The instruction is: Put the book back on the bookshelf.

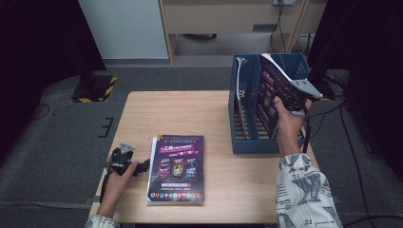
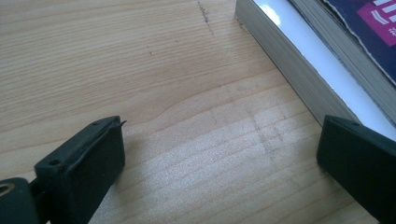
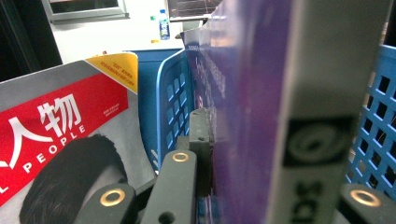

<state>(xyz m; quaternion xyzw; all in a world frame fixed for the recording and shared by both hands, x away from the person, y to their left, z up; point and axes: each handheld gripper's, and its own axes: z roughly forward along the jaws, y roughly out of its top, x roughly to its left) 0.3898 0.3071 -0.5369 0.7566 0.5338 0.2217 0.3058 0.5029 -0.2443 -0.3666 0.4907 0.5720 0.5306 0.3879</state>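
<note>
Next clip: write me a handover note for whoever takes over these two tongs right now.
Right tongs: shut on the purple book, held upright over the blue file rack, partly down in a slot.
Left tongs: open, empty, resting on the table beside the stack of books.
Rack: a red-covered magazine already stands in a neighbouring slot.
Done: one book lifted and brought to the rack.
Left: seat it fully, release, then probably file the stacked books too.

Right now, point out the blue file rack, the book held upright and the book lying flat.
blue file rack (image 1: 254,146), high view, near wall.
upright book (image 1: 267,92), high view, cover.
flat book (image 1: 177,168), high view, cover middle.
</note>
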